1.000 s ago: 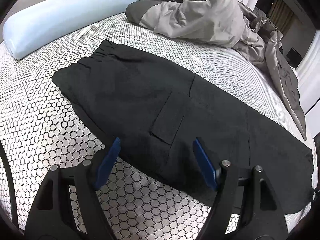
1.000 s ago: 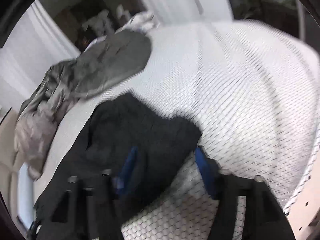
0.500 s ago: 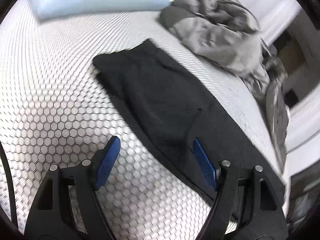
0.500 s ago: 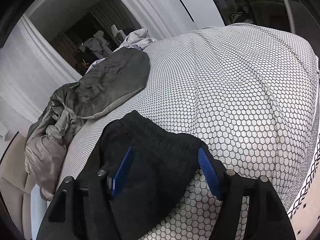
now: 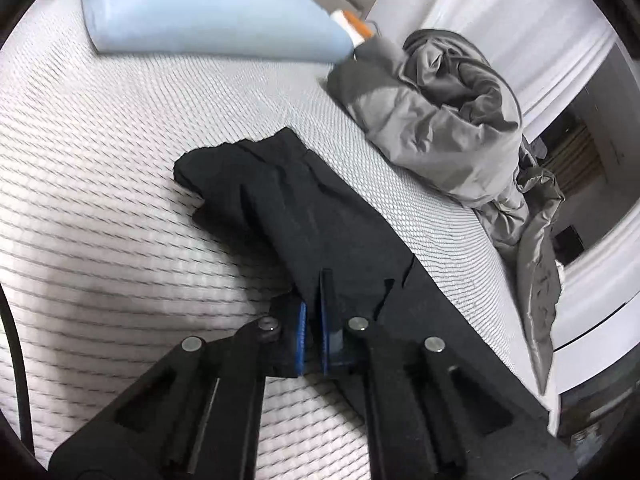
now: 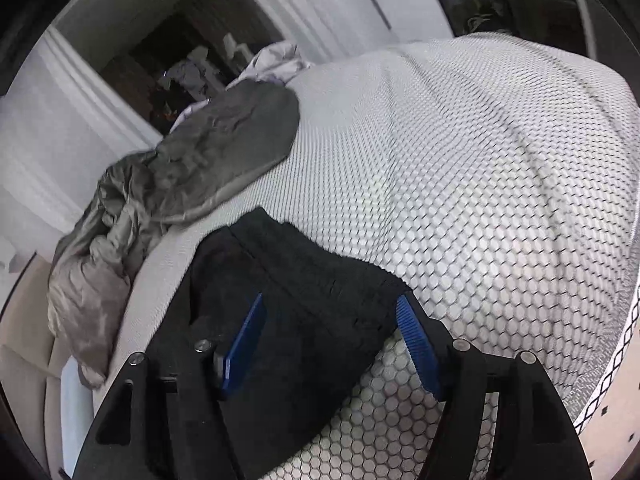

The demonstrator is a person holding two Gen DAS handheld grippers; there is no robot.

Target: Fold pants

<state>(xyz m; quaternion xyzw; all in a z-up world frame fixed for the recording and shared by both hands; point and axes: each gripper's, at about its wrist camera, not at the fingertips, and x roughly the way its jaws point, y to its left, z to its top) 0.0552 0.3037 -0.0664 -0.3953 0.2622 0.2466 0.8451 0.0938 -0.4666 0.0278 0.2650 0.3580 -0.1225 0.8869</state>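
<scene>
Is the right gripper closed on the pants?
No, the right gripper is open, its blue fingers wide apart over the pants.

Left gripper (image 5: 313, 316) at lower centre of frame, blue pads (image 5: 301, 336) pressed nearly together with a fold of the black pants (image 5: 304, 208) pinched between them; the fabric rises bunched at the grip. Pants run diagonally from centre left to the lower right over the white hexagon-patterned bed cover (image 5: 100, 184), which is motion-blurred. Light blue pillow (image 5: 208, 12) lies across the top of frame with an orange-and-white object (image 5: 354, 26) at its right end, and a crumpled grey duvet (image 5: 452, 120) lies at upper right, apart from the pants.
</scene>
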